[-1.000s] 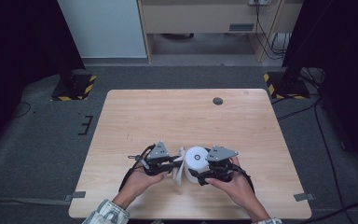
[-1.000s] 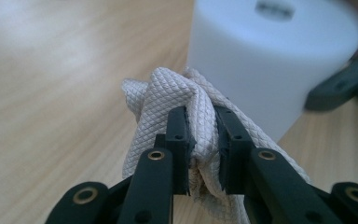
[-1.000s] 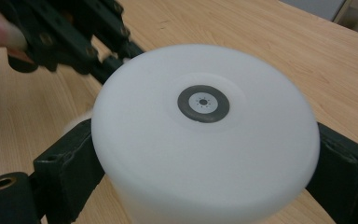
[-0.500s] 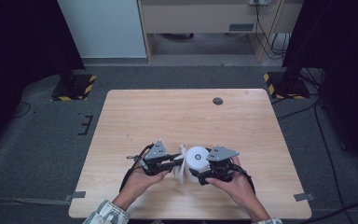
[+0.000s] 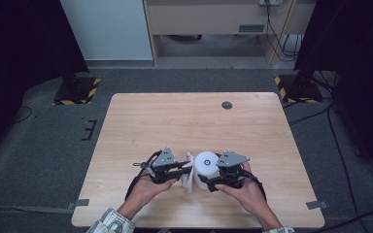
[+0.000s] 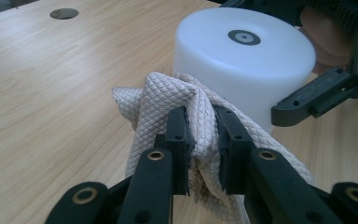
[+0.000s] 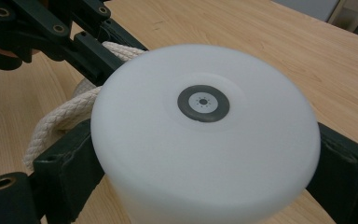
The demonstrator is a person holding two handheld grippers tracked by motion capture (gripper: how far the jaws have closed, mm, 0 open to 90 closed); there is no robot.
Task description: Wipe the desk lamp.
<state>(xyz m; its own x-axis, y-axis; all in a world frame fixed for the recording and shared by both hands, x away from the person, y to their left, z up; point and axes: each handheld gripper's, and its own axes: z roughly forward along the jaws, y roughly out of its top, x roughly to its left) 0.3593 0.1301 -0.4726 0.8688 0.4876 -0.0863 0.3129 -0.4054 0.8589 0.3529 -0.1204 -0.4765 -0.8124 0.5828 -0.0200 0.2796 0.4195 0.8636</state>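
Observation:
A white cylinder-shaped cup stands upside down near the table's front middle, with a dark ring mark on its top. My right gripper is shut on it, one jaw on each side of its wall. My left gripper is shut on a cream quilted cloth, bunched between its jaws. The cloth presses against the left side of the cup. In the right gripper view the cloth curls round the cup's left side, below the left gripper.
The wooden table has a dark round hole near its far edge, also seen from the left gripper. Stand bases with yellow-black stripes sit on the floor beyond both far corners.

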